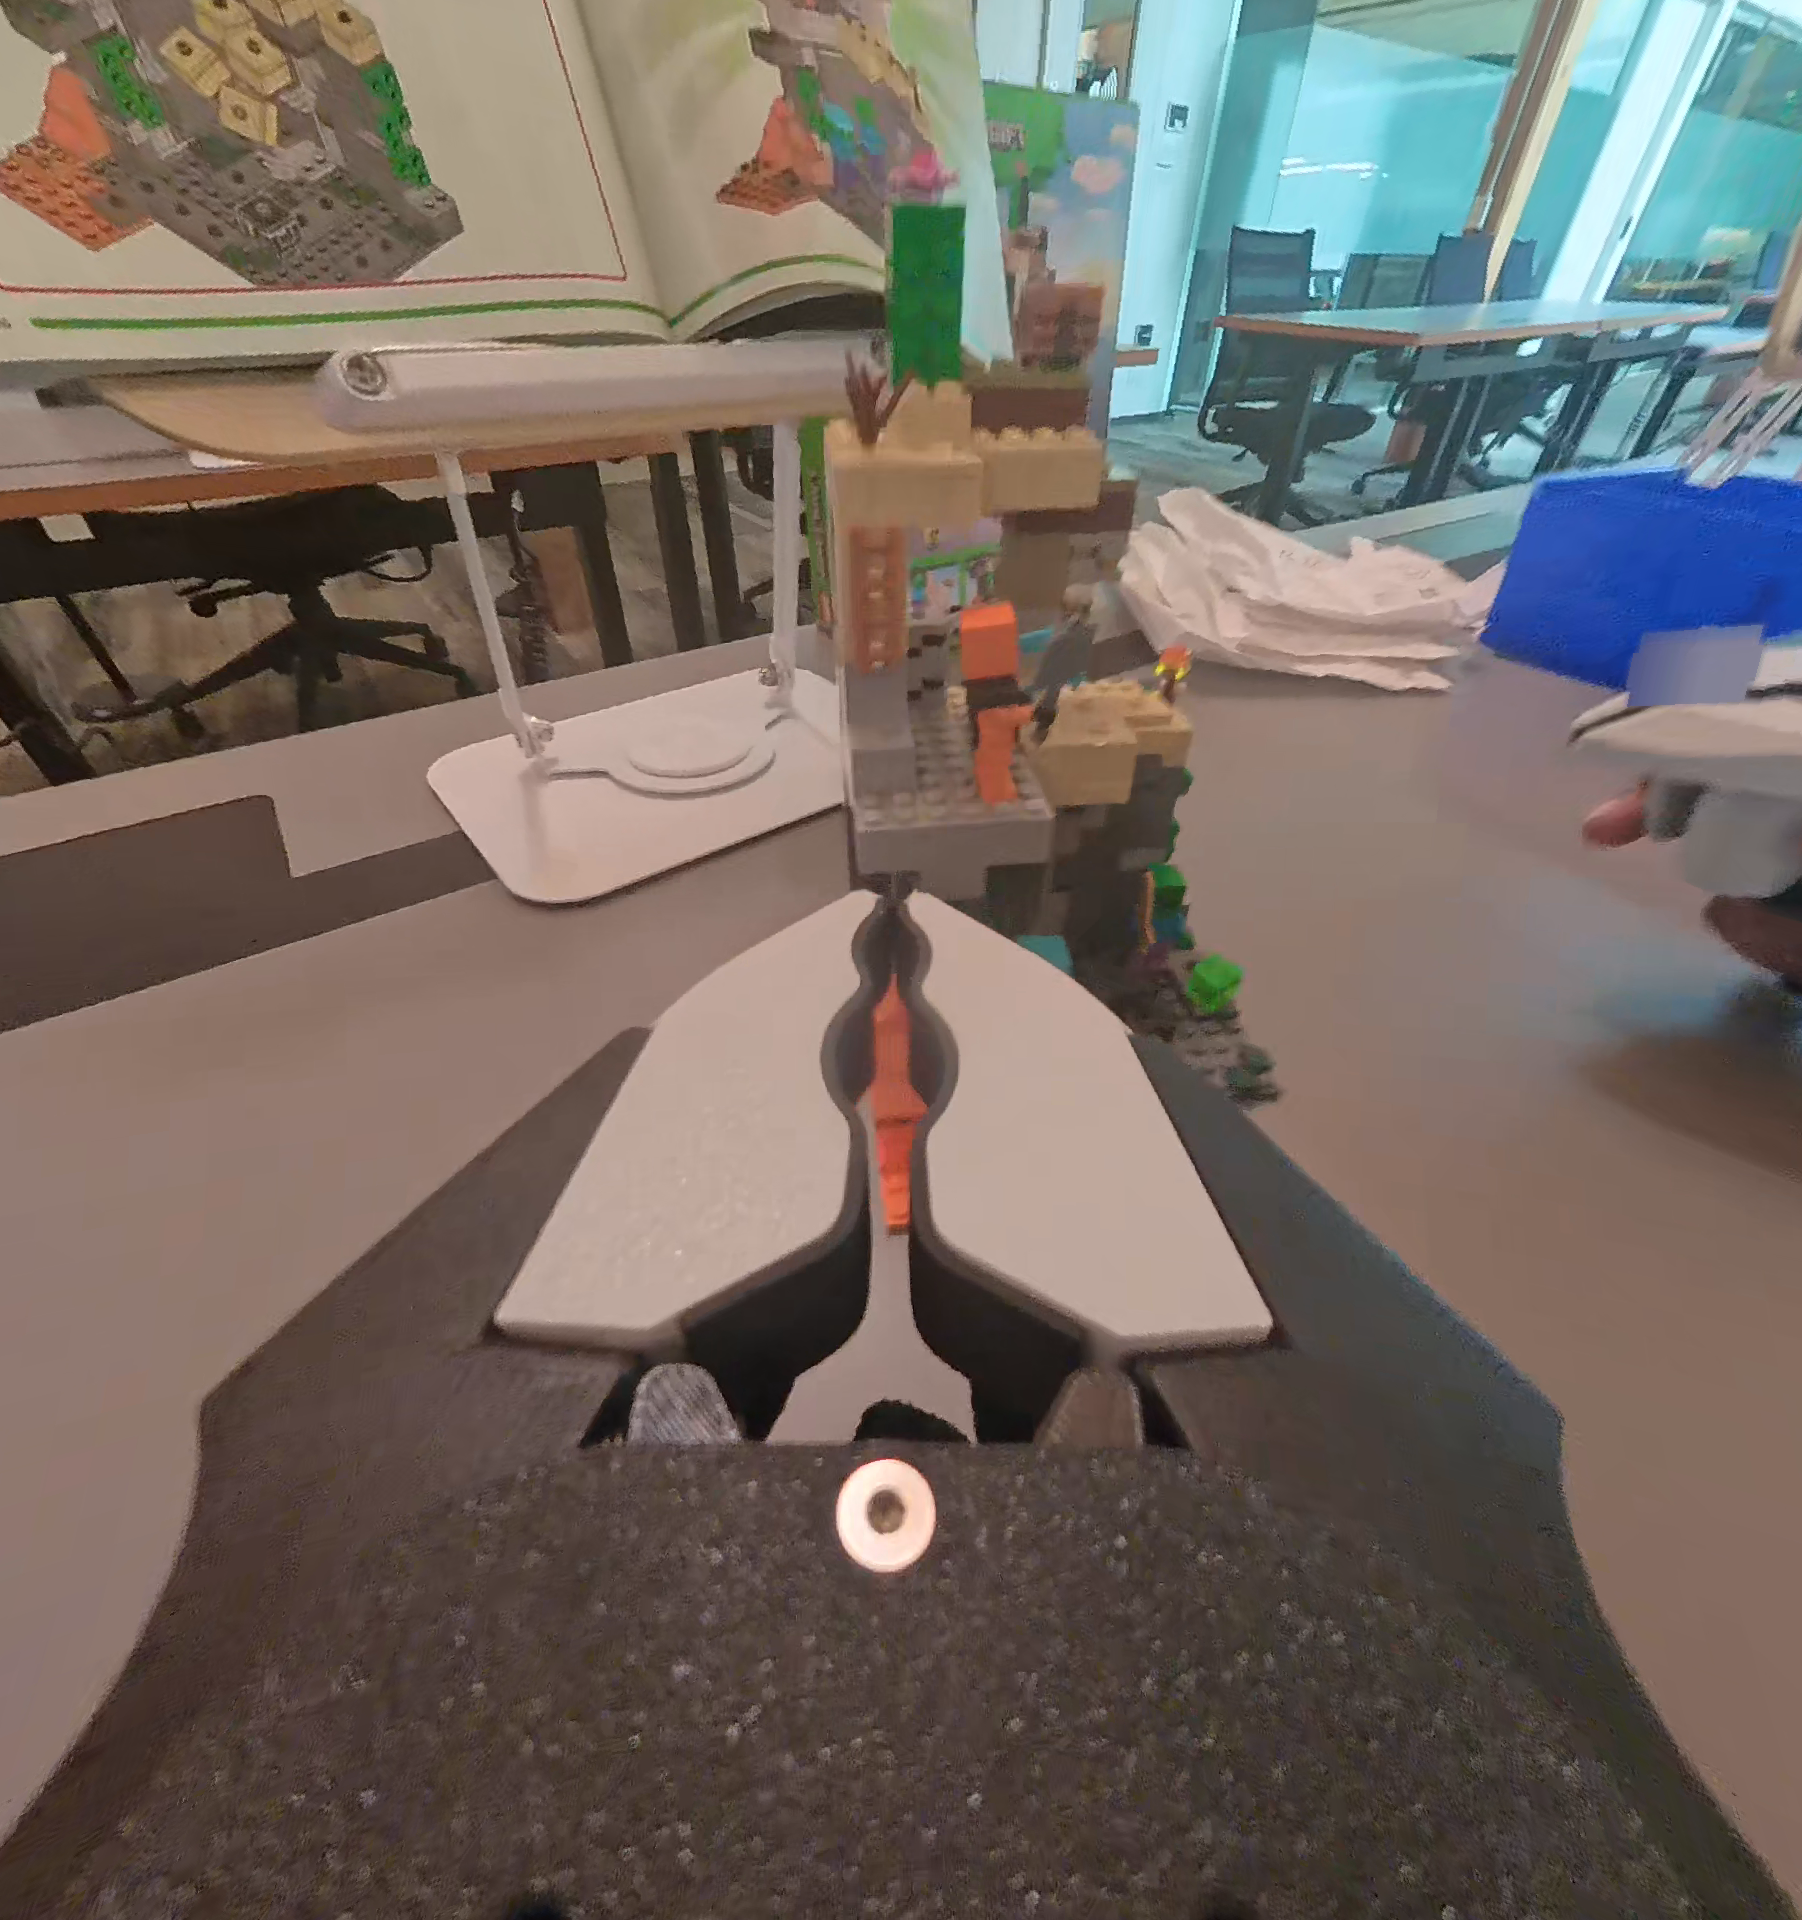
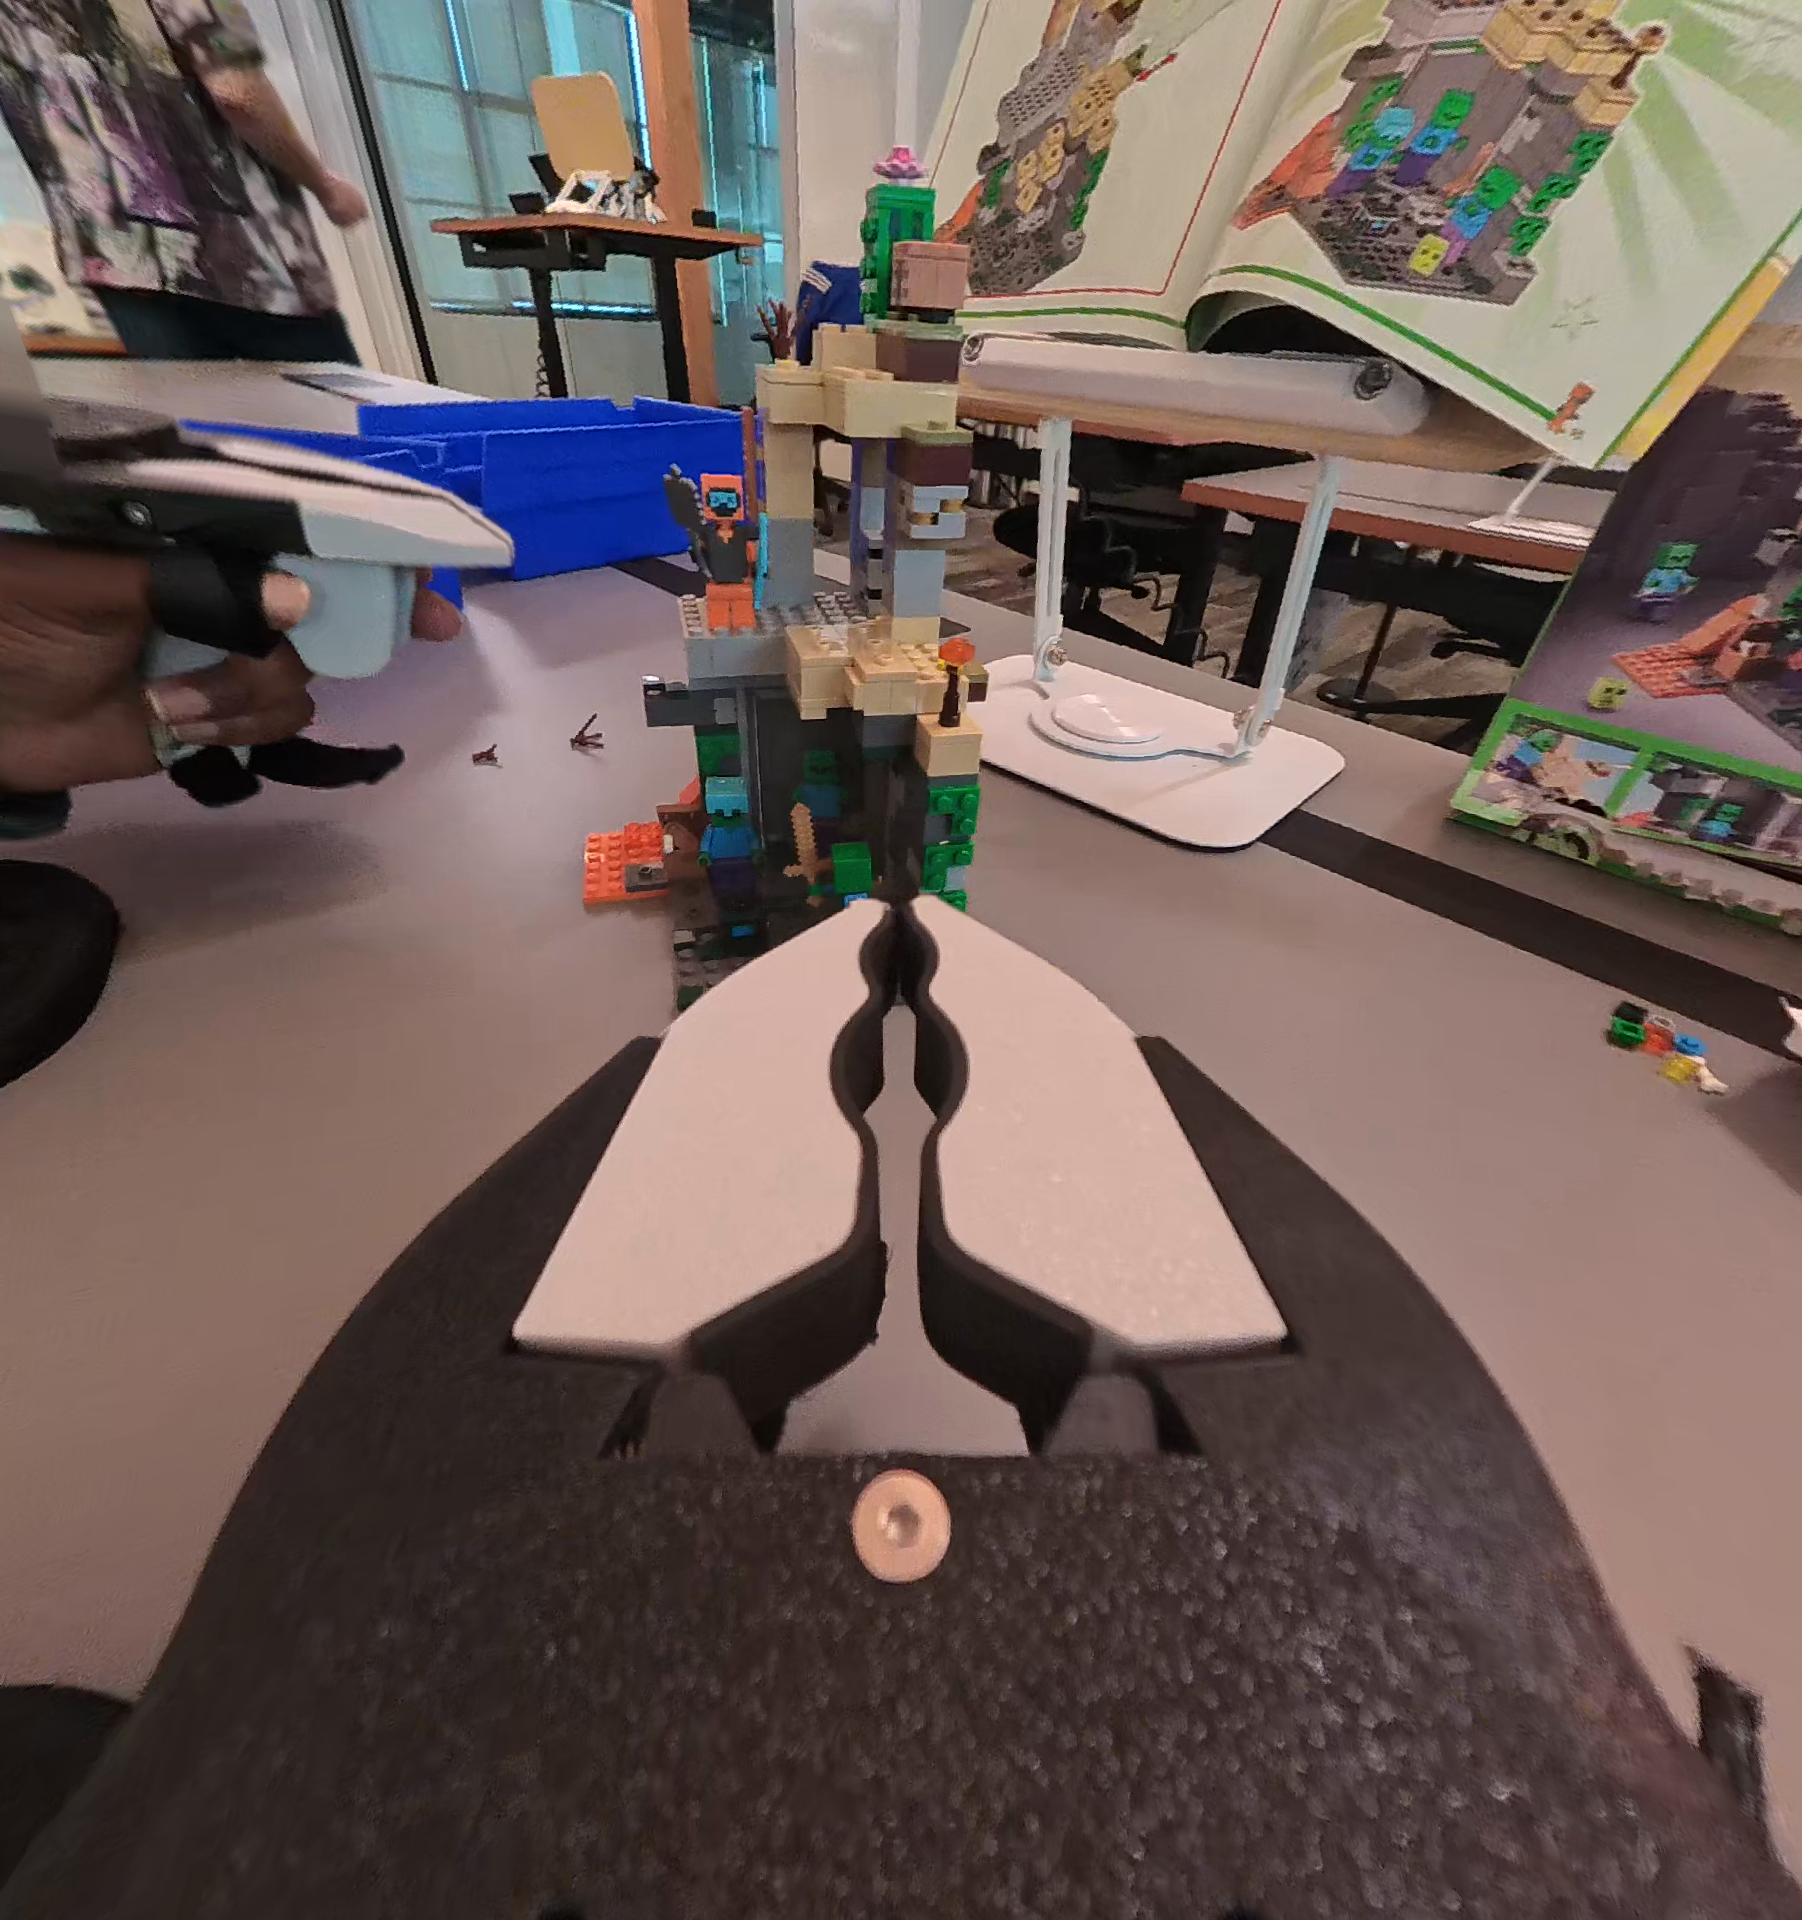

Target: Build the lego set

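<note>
Left claw (image 1: 895, 914) pinched at model (image 1: 1011, 665) edge (table (image 1: 1499, 1195) around bare)

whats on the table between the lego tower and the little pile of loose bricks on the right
In the right wrist view, only bare grey table lies between the lego tower and the loose bricks; the white stand base sits farther back.

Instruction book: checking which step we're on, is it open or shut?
Open. The book rests on a white stand, two pages spread, each showing the build.

both wrist views low over the table (image 1: 1396, 1195), facing the lego tower (image 1: 1011, 665) closely from different sides
</note>
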`<state>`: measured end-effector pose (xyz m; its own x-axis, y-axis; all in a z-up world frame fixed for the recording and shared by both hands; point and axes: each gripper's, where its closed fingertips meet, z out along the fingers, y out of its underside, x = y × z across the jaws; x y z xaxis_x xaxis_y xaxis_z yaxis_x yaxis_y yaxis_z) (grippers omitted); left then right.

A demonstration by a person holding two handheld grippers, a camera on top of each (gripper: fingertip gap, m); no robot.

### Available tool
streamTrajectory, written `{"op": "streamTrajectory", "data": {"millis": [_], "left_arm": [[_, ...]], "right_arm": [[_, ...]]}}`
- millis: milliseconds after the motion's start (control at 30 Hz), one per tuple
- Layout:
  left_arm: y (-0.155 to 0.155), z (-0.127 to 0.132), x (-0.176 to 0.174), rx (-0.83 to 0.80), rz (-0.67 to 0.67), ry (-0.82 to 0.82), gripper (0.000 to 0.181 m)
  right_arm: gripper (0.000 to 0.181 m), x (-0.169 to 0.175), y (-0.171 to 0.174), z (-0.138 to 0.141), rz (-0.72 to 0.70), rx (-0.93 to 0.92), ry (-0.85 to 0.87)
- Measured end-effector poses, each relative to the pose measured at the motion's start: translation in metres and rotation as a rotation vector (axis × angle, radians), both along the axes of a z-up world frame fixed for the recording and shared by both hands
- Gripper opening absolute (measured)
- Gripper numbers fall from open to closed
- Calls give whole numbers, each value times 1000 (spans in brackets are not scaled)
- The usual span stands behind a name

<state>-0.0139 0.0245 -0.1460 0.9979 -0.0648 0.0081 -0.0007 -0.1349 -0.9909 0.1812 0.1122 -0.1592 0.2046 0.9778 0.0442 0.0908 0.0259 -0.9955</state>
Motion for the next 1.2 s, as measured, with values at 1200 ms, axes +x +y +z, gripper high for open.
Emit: {"op": "streamTrajectory", "data": {"millis": [1200], "left_arm": [[-7, -47, 16, -120, -85, 241, 32]], "right_arm": [[40, -8, 2, -18, -9, 1, -75]]}}
